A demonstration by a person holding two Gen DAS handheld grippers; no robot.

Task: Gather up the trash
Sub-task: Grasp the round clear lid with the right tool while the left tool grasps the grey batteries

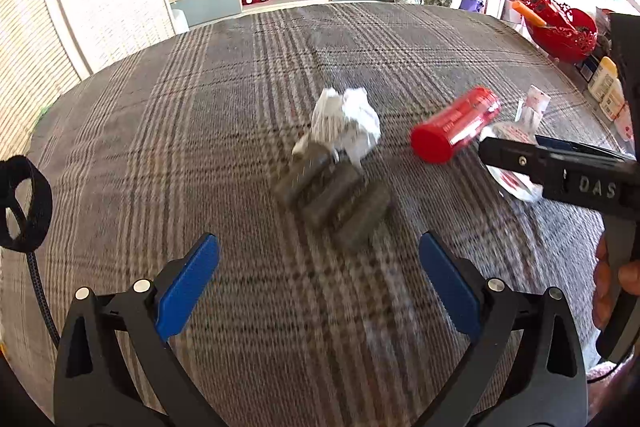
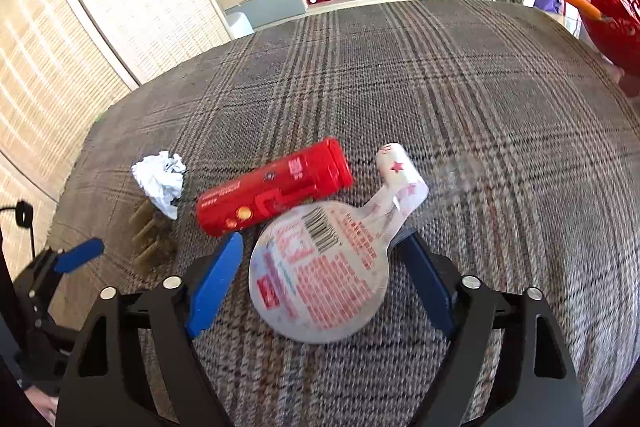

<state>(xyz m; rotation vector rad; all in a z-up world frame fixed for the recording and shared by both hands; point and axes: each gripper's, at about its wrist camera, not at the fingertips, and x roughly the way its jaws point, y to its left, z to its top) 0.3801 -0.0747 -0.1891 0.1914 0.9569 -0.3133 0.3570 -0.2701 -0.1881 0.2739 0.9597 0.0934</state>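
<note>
Plaid carpet (image 1: 240, 87) carries the trash. Right gripper (image 2: 320, 279) straddles a round foil lid (image 2: 320, 267), fingers apart, ready to pinch. Left gripper (image 1: 320, 283), fingers apart, faces crumpled paper (image 1: 348, 123) at twelve o'clock.

On the plaid carpet we see a crumpled white paper ball (image 2: 160, 183) lying at about nine o'clock from a red cylindrical container (image 2: 276, 187), which rests on its side with its round cap end toward seven o'clock. Just beside the paper, at six o'clock from it, sit some blurred brownish ridged pieces (image 1: 334, 201). At five o'clock from the red container lies a flat, round white wrapper (image 2: 320, 267) with red print and a barcode, its narrow neck pointing to one o'clock.
</note>
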